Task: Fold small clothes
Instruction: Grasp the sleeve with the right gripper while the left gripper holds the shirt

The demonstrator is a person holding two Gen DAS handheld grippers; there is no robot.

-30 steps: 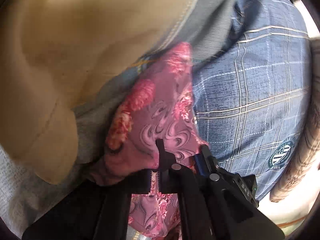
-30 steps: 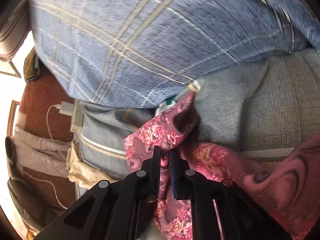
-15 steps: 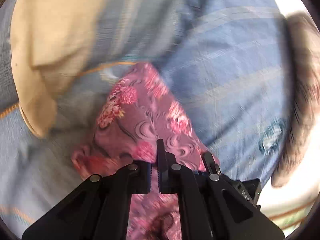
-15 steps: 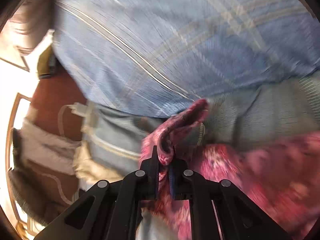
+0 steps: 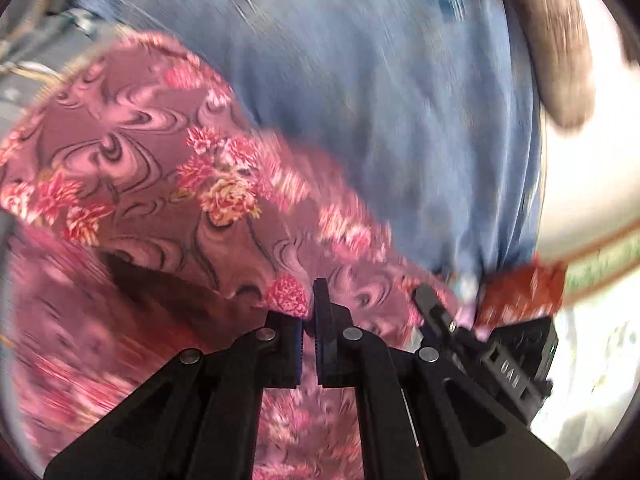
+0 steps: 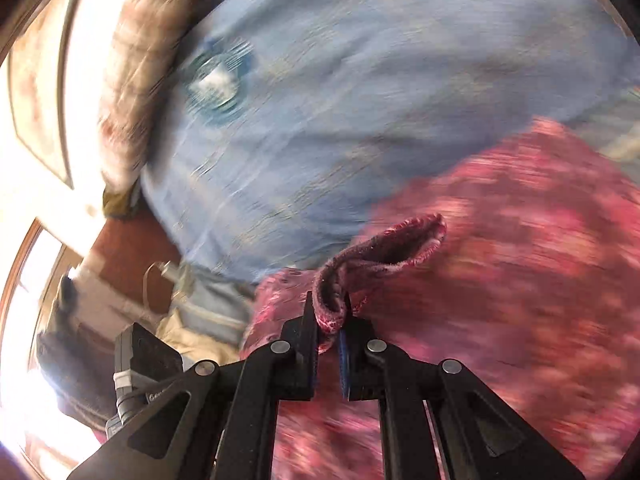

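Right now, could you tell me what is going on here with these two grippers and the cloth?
A person is folding a small pink floral-patterned garment with two handheld grippers. The left gripper is shut on one edge of it, and the right gripper is shut on a bunched hem. The garment hangs spread between them over a blue checked fabric surface. Both views are motion-blurred, so it seems mid-swing; the fold is not yet laid flat.

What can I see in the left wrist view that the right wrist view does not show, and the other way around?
Only the left wrist view shows the left gripper shut on the pink floral garment and an orange-red cloth. Only the right wrist view shows the right gripper pinching the garment's hem, a white charger and the brown floor. Both show the garment and the blue plaid sheet.
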